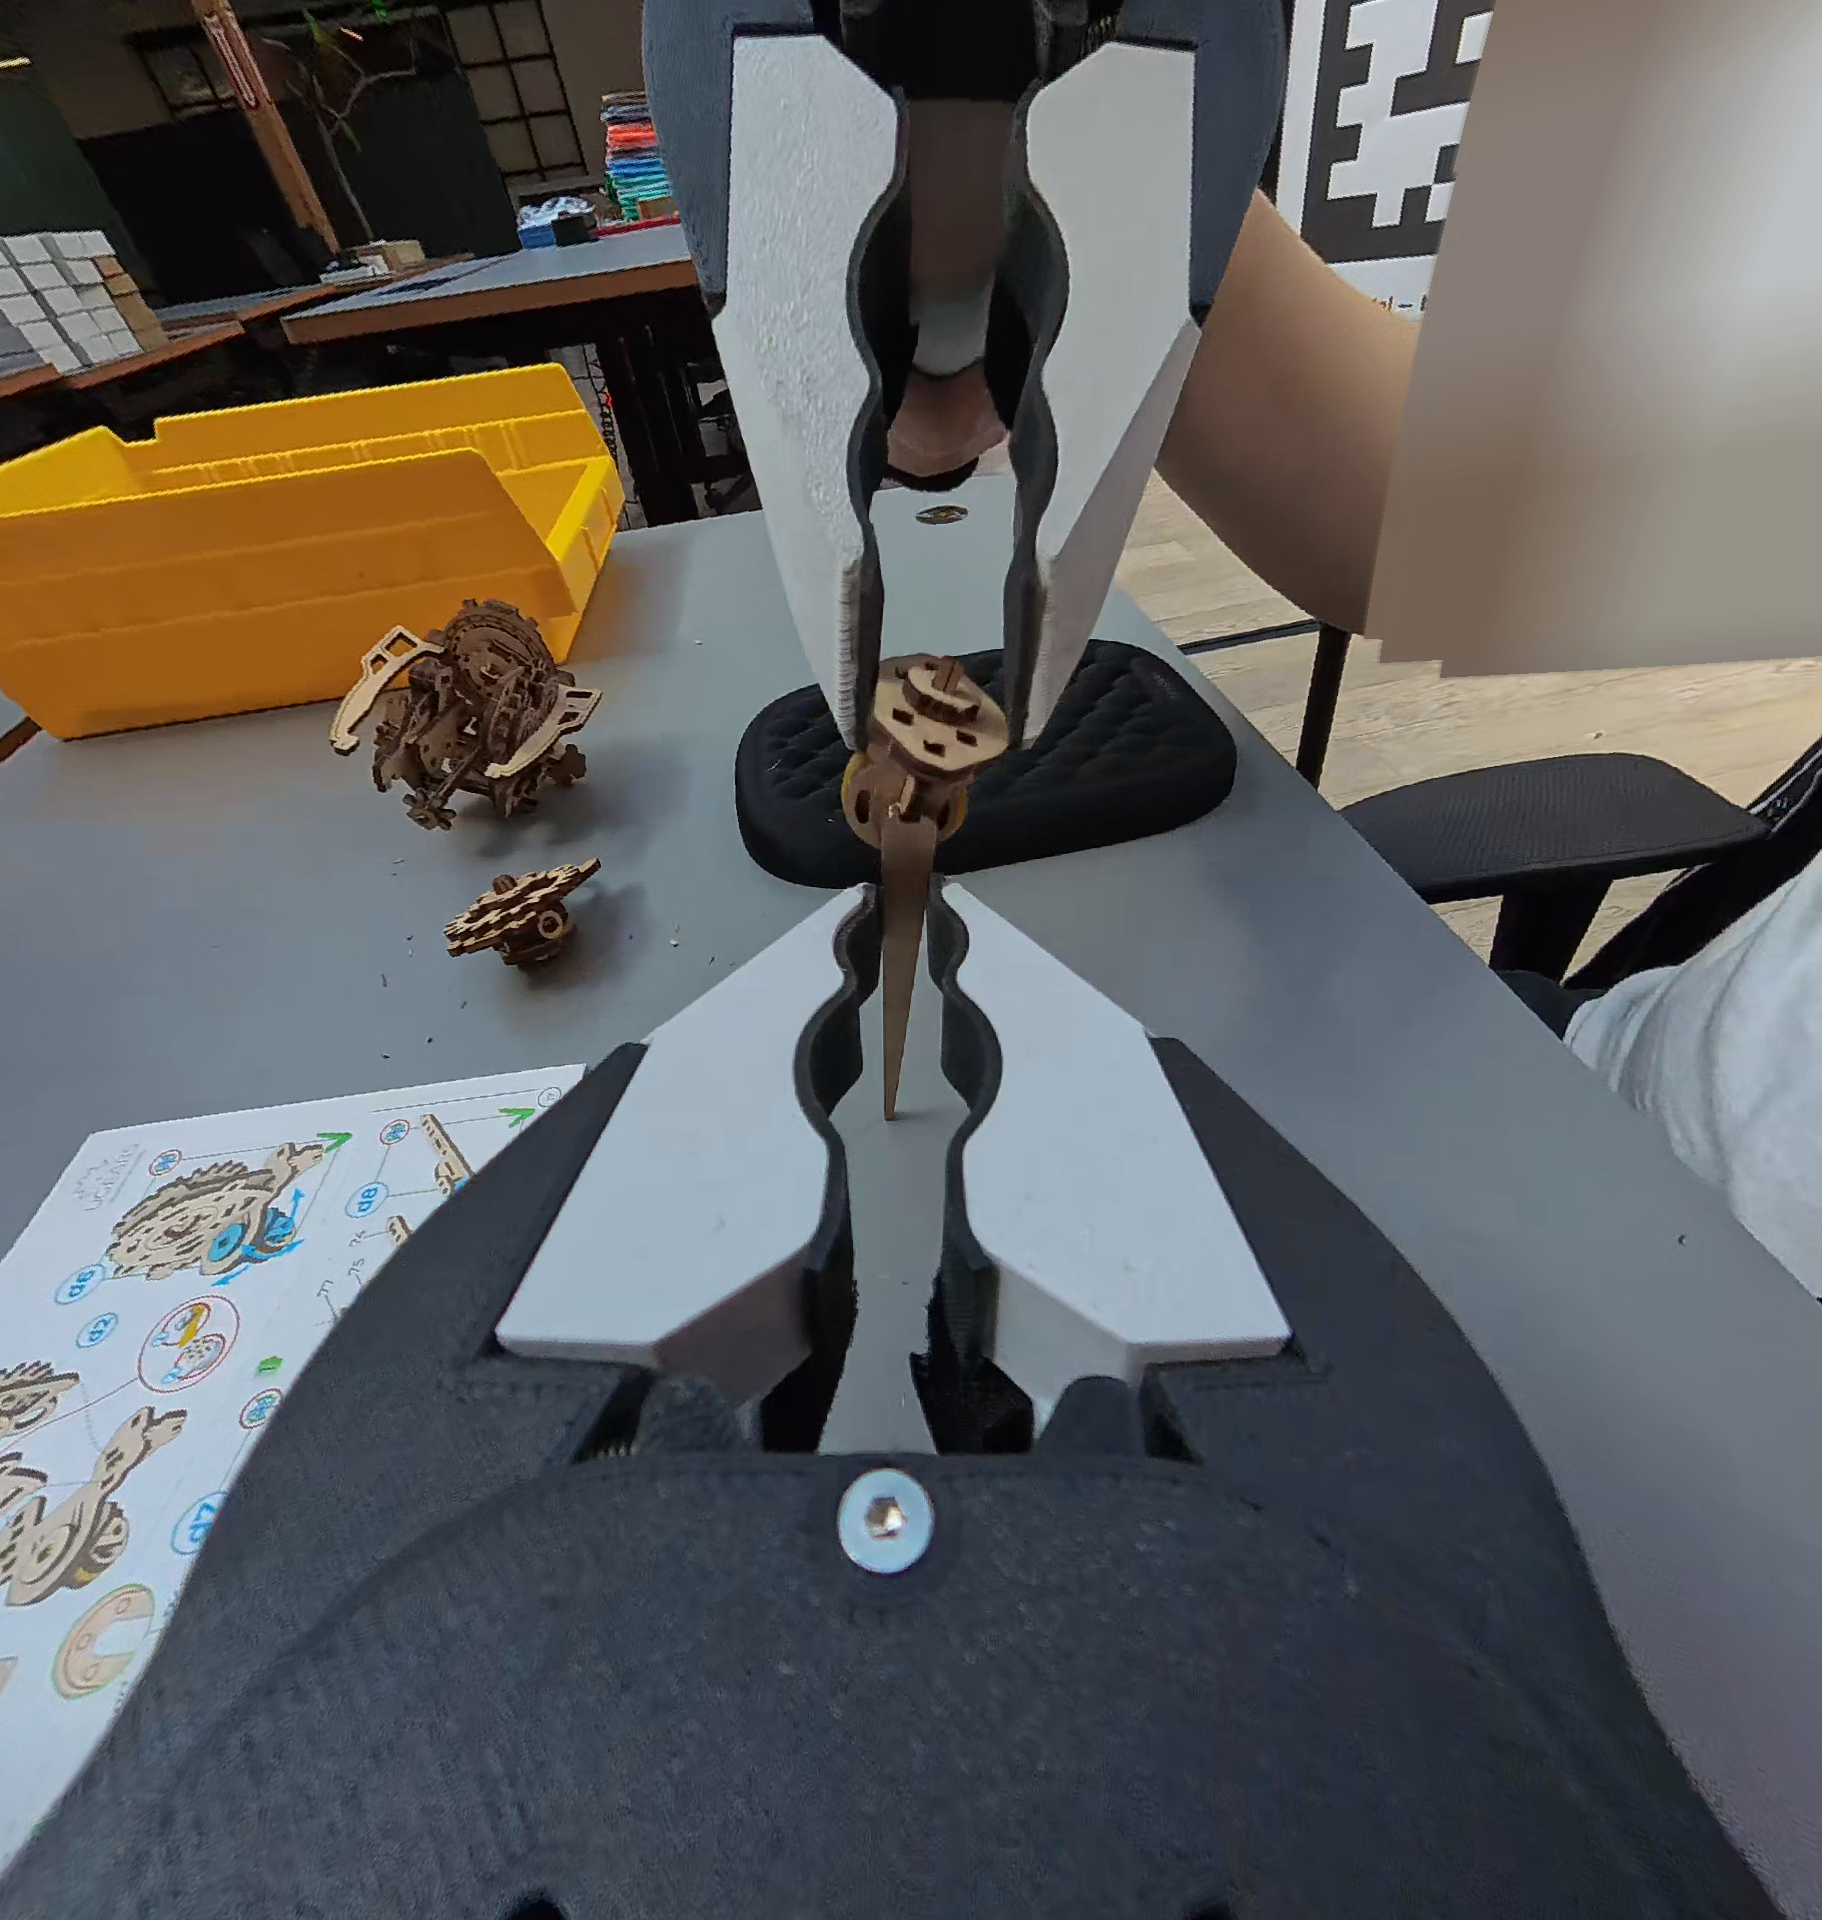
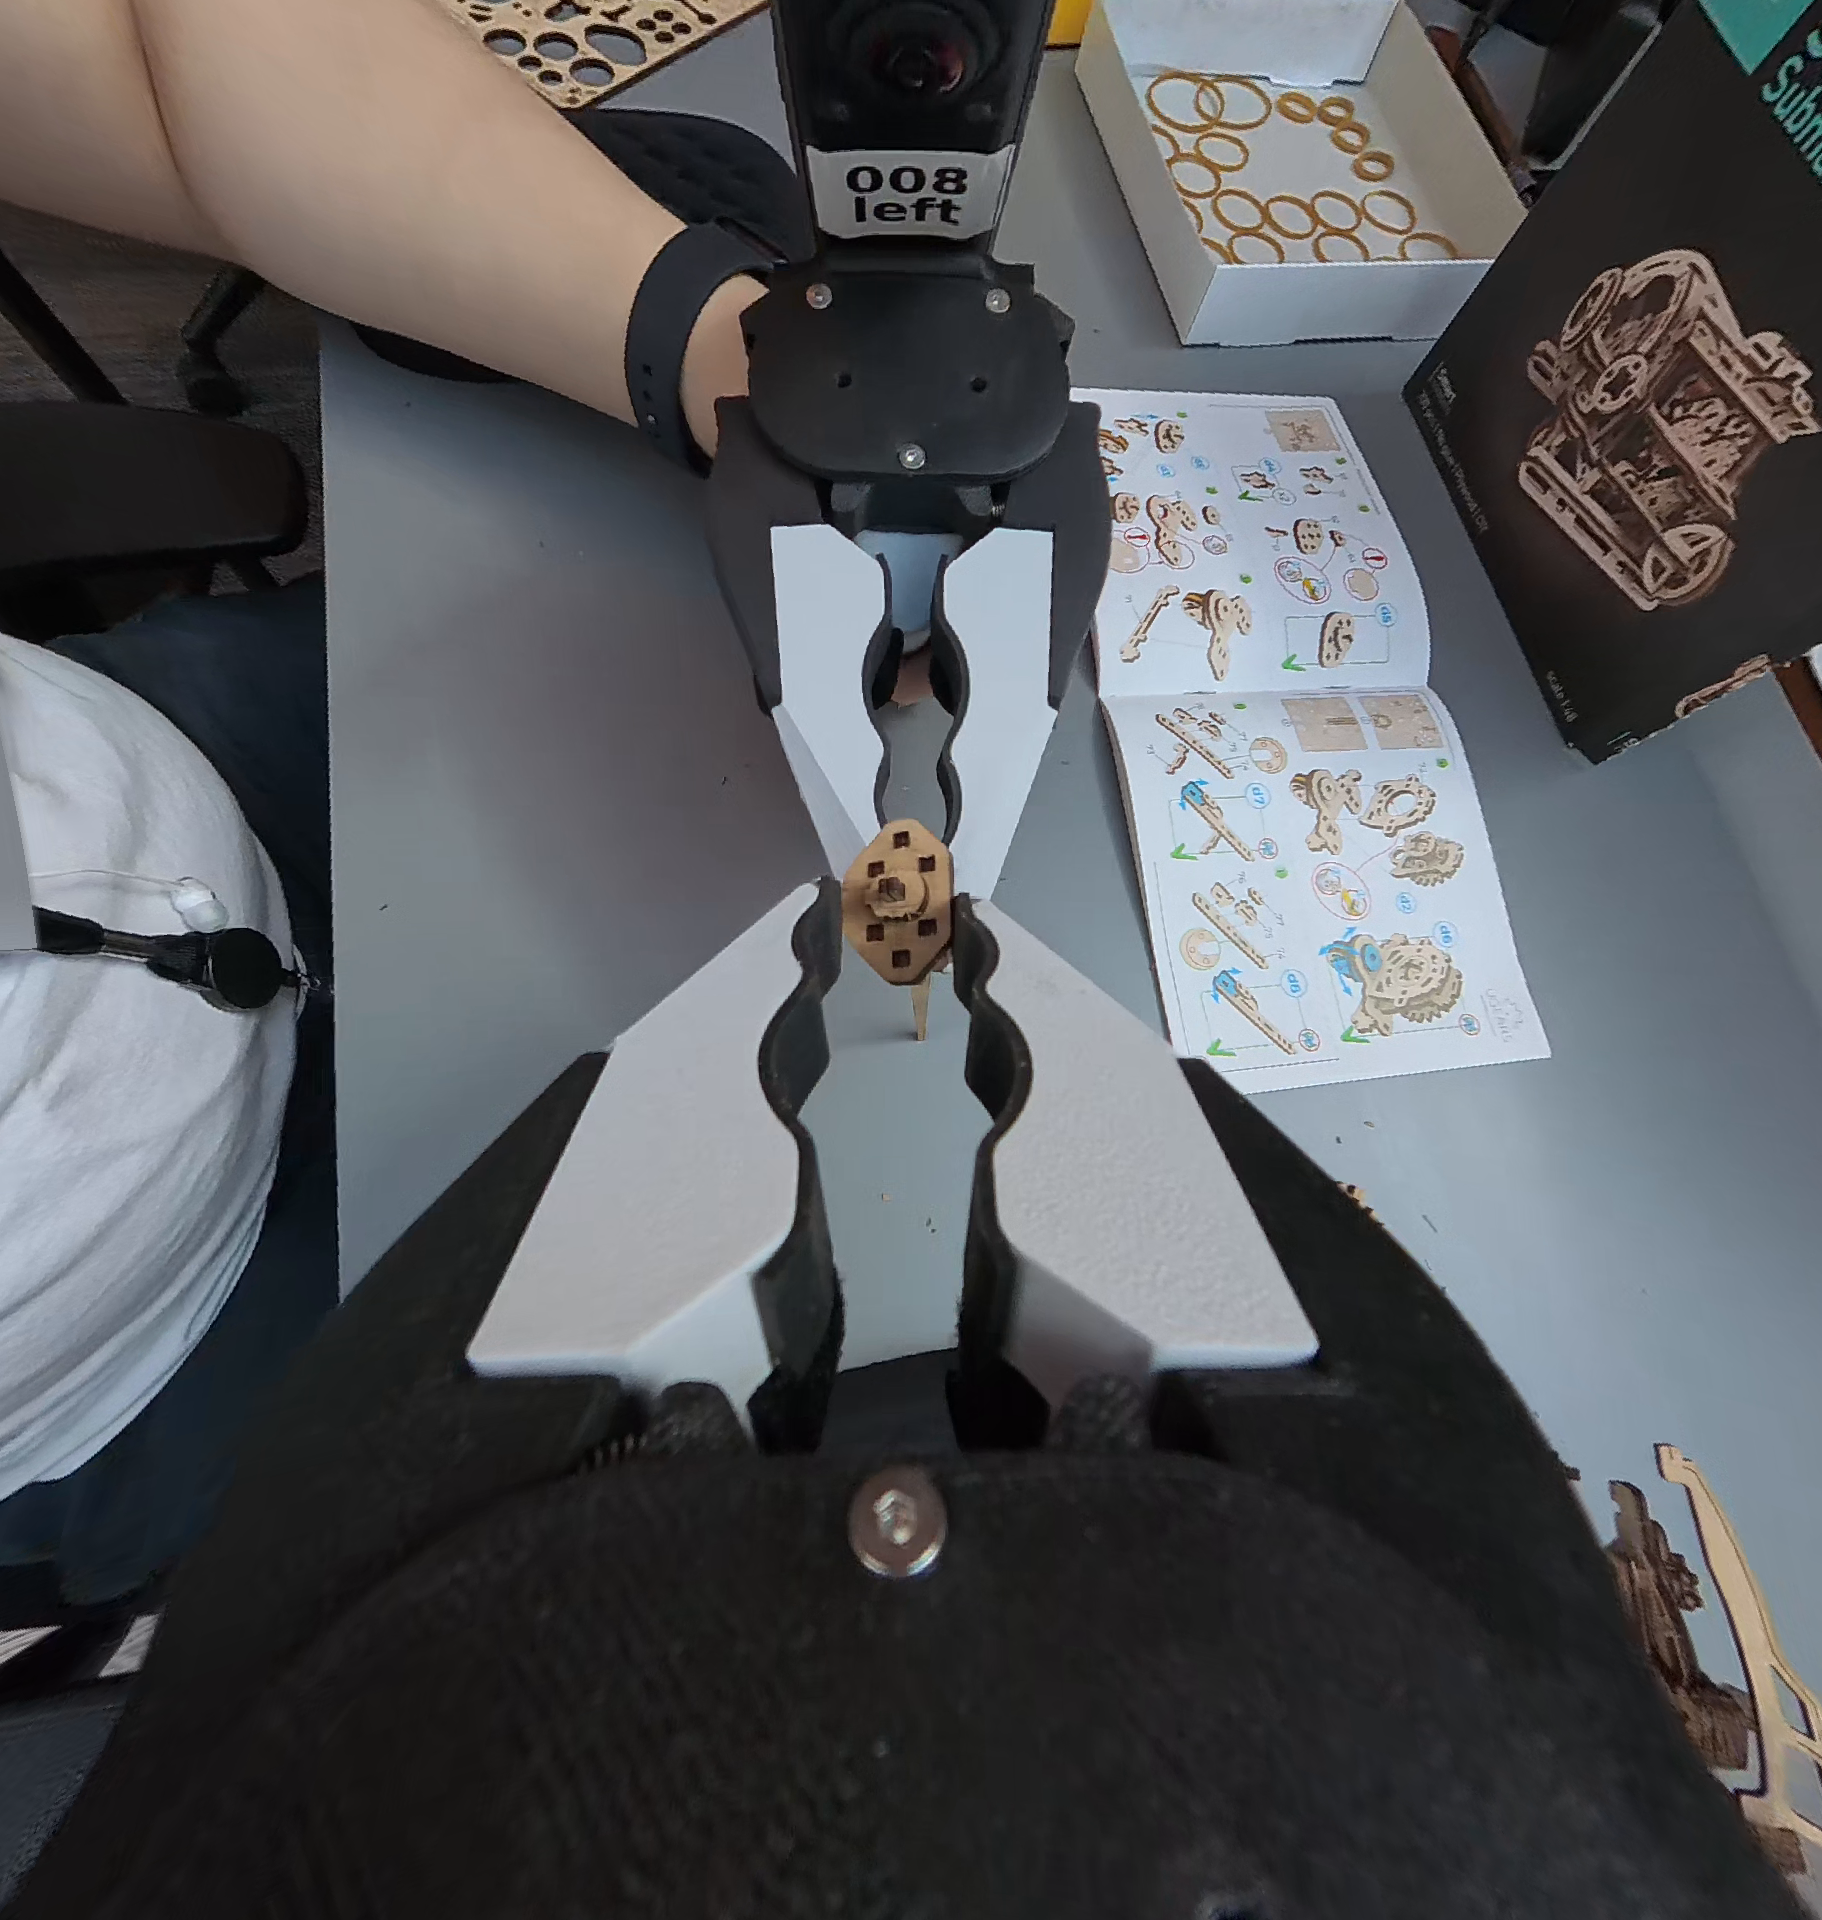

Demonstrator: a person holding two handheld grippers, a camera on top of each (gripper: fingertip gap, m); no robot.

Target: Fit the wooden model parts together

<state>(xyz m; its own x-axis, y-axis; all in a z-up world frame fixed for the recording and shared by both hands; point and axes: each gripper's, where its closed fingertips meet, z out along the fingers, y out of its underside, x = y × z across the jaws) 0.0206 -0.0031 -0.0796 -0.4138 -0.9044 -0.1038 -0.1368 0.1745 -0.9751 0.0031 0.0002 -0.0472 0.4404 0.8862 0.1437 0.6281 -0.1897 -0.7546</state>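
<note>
My left gripper (image 1: 902, 900) is shut on a thin tapered wooden strip (image 1: 901, 997) that runs back between its fingers. The strip's far end meets a small wooden disc assembly (image 1: 936, 717) with a gear hub. My right gripper (image 1: 936, 732) comes in from above and is shut on that assembly. In the right wrist view my right gripper (image 2: 891, 910) clamps the slotted disc assembly (image 2: 891, 914) by its sides. The left gripper (image 2: 917, 847) faces it tip to tip. The strip's pointed end (image 2: 919, 1013) shows below the disc. Both are held above the grey table (image 1: 1250, 1091).
A large wooden model (image 1: 460, 707) and a small gear assembly (image 1: 522, 920) lie left, by a yellow bin (image 1: 263, 540). A black pad (image 1: 1115, 758) lies behind. An instruction booklet (image 2: 1302, 831), black kit box (image 2: 1665, 364) and white box of rings (image 2: 1291, 166) sit nearby. The tips of both grippers are at nearly the same place.
</note>
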